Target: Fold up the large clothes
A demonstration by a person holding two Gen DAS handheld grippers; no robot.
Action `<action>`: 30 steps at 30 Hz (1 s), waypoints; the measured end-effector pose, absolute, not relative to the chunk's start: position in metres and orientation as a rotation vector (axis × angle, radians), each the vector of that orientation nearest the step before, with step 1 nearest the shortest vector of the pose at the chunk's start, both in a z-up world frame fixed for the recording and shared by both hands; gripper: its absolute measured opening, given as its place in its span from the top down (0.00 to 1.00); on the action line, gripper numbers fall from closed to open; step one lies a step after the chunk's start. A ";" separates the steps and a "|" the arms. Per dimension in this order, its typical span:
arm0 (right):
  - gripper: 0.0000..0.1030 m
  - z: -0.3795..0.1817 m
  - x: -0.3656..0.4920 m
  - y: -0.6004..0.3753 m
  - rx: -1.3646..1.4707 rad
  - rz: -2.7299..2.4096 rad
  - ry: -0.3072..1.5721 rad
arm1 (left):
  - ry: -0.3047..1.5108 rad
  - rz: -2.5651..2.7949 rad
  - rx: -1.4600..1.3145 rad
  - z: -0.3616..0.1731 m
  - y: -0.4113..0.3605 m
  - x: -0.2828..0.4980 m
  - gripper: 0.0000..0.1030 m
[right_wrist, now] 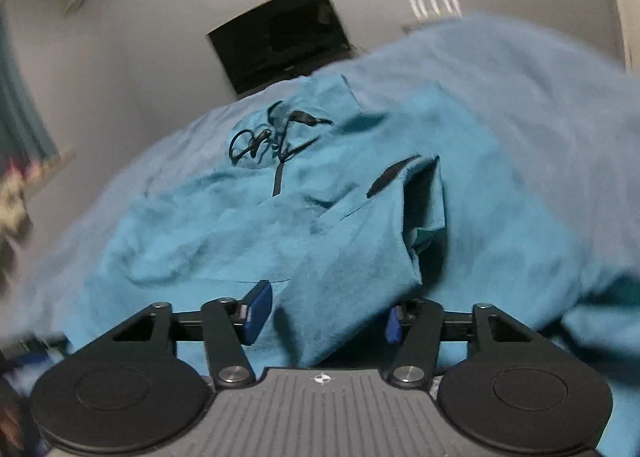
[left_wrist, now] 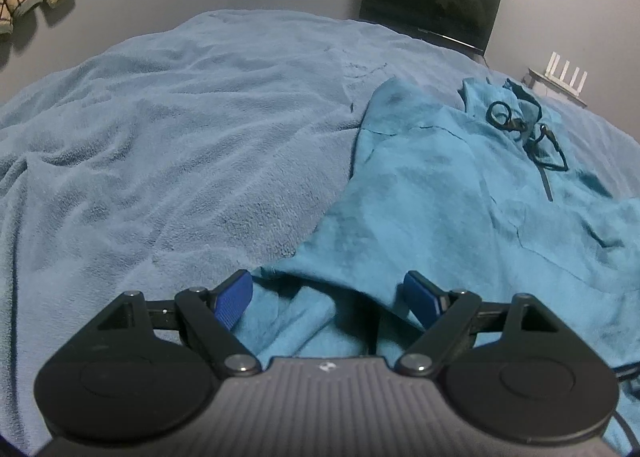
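- The left gripper (left_wrist: 329, 299) is nearest the lens, its blue pads (left_wrist: 232, 303) spread wide, with a bunched hem of the teal hooded fleece (left_wrist: 440, 193) lying between them; neither pad visibly presses the cloth.
- The right gripper (right_wrist: 324, 313) is likewise spread, a raised fold of the same fleece (right_wrist: 280, 225) standing between its pads; the right-wrist view is blurred, so I cannot tell whether they touch it.
- The pale blue blanket (left_wrist: 180, 129) covers the whole bed, rumpled, with the fleece spread front-up over its right part as the left wrist sees it.
- A dark monitor (left_wrist: 430, 1) stands against the grey wall beyond the bed.
- A white router (left_wrist: 568, 77) with upright antennas sits to the monitor's right.
- Black drawcords (left_wrist: 524, 129) lie coiled at the fleece's neck, above a short zip.
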State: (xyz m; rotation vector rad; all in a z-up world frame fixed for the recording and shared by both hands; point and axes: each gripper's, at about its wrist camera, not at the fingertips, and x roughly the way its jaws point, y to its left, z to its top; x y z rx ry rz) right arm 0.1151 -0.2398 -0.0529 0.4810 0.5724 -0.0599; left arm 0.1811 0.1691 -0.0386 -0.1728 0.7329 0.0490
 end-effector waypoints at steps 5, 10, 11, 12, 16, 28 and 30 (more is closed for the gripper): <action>0.87 -0.068 0.116 -0.265 0.582 -0.095 0.590 | 0.742 0.050 -0.153 -0.040 0.165 0.181 0.21; 0.93 -0.035 0.113 -0.251 0.341 -0.098 0.440 | 0.756 0.047 -0.137 -0.043 0.163 0.183 0.21; 0.93 -0.027 0.111 -0.250 0.280 -0.109 0.386 | 0.763 0.048 -0.131 -0.044 0.162 0.183 0.21; 0.93 -0.020 0.111 -0.250 0.251 -0.128 0.356 | 0.771 0.051 -0.124 -0.046 0.161 0.184 0.21; 0.73 -0.033 0.128 -0.264 0.195 -0.262 0.481 | 0.782 0.043 -0.107 -0.047 0.157 0.186 0.21; 0.42 -0.044 0.135 -0.246 0.025 -0.313 0.470 | 0.654 0.003 0.163 -0.046 0.121 0.191 0.21; 0.40 -0.055 0.147 -0.241 -0.014 -0.306 0.541 | 0.753 0.023 0.191 -0.063 0.122 0.200 0.18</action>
